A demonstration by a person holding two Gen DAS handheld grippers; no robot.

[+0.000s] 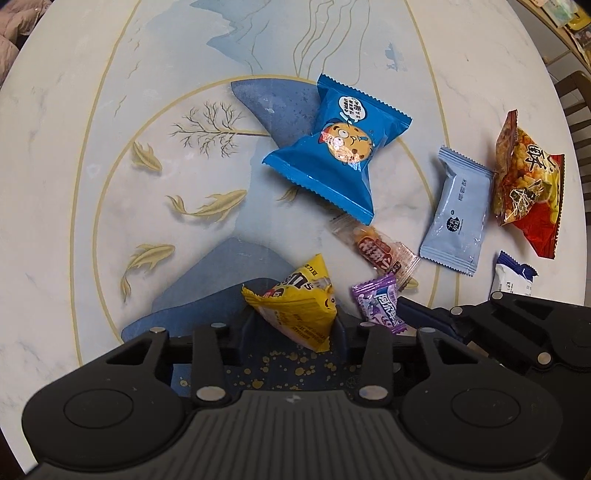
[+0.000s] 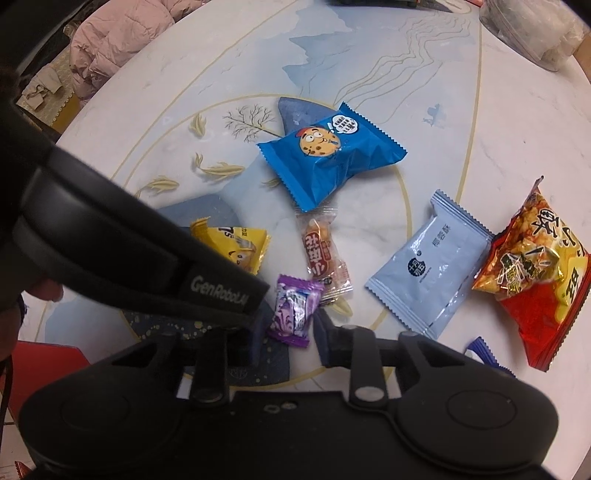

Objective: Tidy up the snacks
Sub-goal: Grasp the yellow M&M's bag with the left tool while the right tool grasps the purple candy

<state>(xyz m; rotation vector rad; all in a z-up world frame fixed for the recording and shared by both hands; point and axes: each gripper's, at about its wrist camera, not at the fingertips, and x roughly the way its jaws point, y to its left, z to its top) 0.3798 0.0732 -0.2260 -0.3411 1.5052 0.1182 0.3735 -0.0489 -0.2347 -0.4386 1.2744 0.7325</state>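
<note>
My left gripper (image 1: 295, 325) is shut on a yellow M&M's packet (image 1: 295, 306), held between its fingers just above the table. My right gripper (image 2: 288, 325) is shut on a small purple candy (image 2: 293, 310); that candy also shows in the left wrist view (image 1: 380, 302). On the table lie a blue cookie packet (image 1: 332, 147), a clear red-label candy (image 1: 376, 247), a pale blue packet (image 1: 458, 210) and a red and yellow snack bag (image 1: 528, 184). The same snacks show in the right wrist view: the cookie packet (image 2: 328, 155), the pale blue packet (image 2: 428, 266), the red bag (image 2: 535, 273) and the yellow packet (image 2: 236, 247).
The round marble table (image 1: 74, 147) bears painted fish and mountains. A white and blue packet (image 1: 513, 277) lies at the right near the right gripper's body. A pink jacket (image 2: 118, 40) lies beyond the table's far left edge. A clear plastic container (image 2: 532, 29) stands at the far right.
</note>
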